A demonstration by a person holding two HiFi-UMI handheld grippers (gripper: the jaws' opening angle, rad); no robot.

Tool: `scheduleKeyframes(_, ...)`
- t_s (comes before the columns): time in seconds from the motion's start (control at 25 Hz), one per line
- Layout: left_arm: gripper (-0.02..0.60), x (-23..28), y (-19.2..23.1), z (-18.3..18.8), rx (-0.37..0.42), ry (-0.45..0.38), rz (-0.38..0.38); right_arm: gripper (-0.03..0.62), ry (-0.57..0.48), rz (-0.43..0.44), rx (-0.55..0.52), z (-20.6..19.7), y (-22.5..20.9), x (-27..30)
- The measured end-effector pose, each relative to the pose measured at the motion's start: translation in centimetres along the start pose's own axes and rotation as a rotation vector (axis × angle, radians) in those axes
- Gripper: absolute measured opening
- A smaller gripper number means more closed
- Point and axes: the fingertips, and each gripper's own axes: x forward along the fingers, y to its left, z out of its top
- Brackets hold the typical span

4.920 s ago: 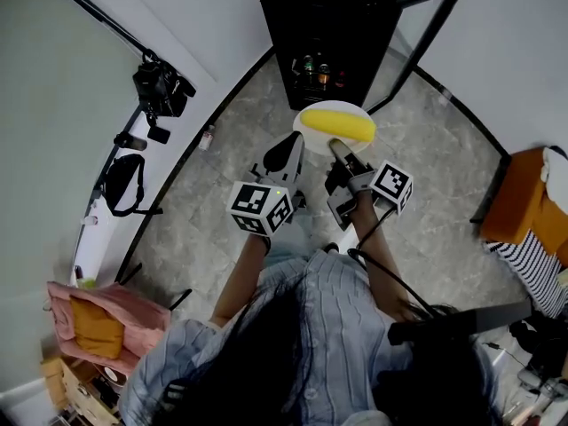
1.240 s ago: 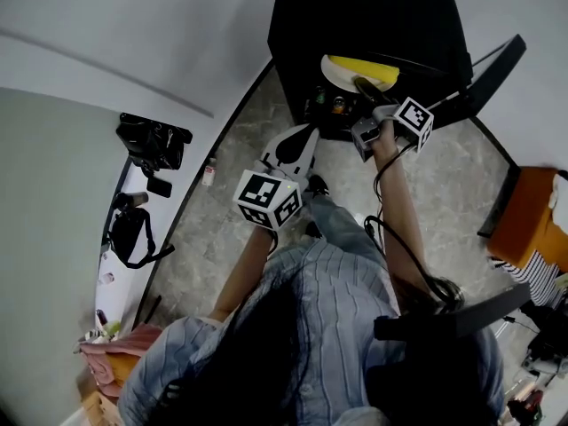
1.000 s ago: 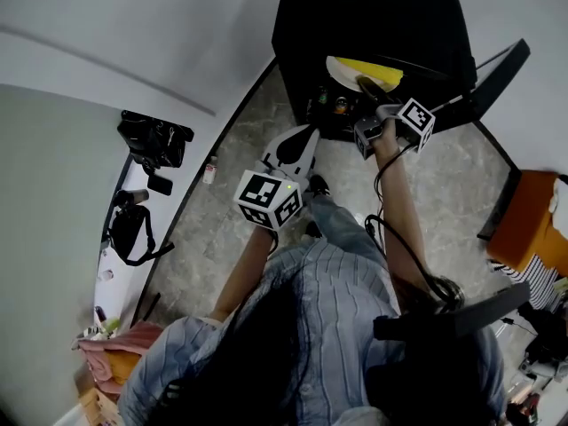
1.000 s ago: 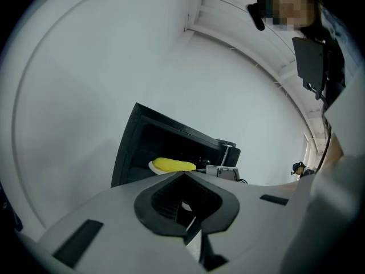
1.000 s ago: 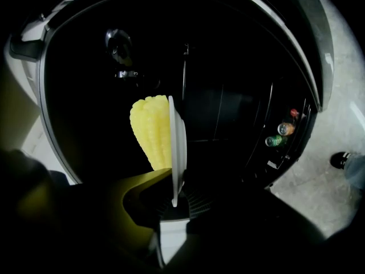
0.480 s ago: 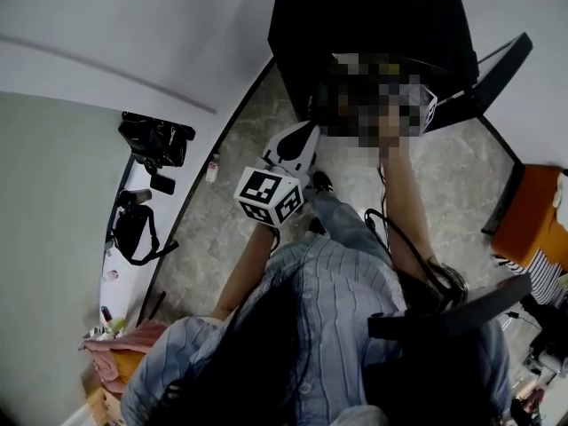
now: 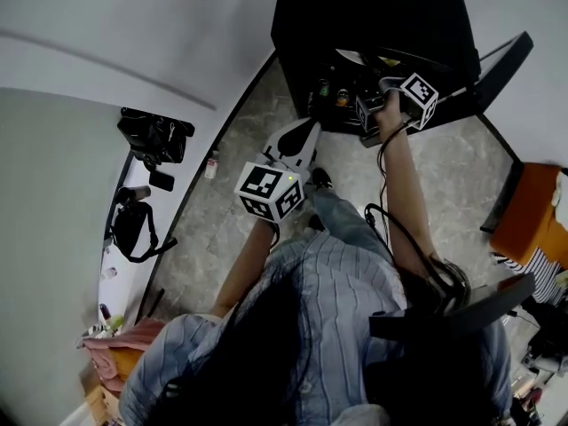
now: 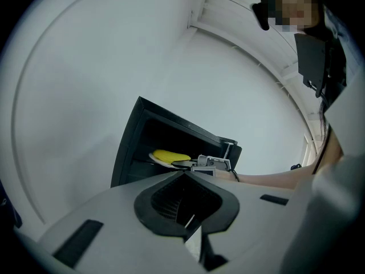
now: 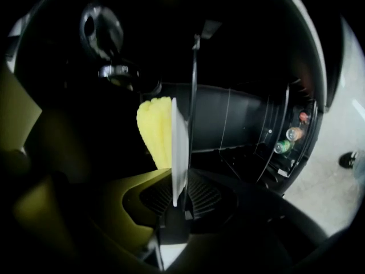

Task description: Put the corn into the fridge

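The grey marbled floor [image 7: 444,176] is filling most of the head view, and the tall black fridge [image 7: 373,7] is standing on it against the white wall. The fridge's dark glass door [image 7: 497,69] is standing open to the right.

The person is standing in front of the fridge and stretching the right arm into the open cabinet. The left arm is staying lower, in front of the body.

The right claw [image 9: 182,207] is reaching inside the dark cabinet. Its jaws are pressing together on the rim of the round white plate [image 9: 179,147], which the right gripper view is showing edge-on. The left claw [image 8: 185,210] is hanging outside the fridge and pointing up at it. Its jaws are lying together with nothing between them.

The yellow cob of corn [image 9: 154,133] is lying on the plate. Plate and corn are both sitting inside the upper part of the cabinet, past the front edge. I cannot tell whether the plate is resting on a shelf.

A few small bottles or cans [image 9: 291,133] are standing lower in the fridge, well apart from the plate.
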Motion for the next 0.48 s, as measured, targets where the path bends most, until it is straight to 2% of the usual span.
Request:
scheduleKeyframes(0.2,0.006,-0.6,0.1,0.0,-0.002,0.001,0.005,0.071,-0.049,0.037,0.109,0.1,-0.2,-1.2)
scheduleKeyframes(0.4,0.006,-0.6,0.3,-0.1,-0.017,0.001,0.007,0.071,-0.045,0.018,0.049,-0.1,-0.1,-2.1)
scheduleKeyframes(0.48,0.006,-0.5,0.1,-0.2,-0.021,0.005,0.005,0.05,-0.043,0.013,0.045,-0.1,-0.1,-2.3)
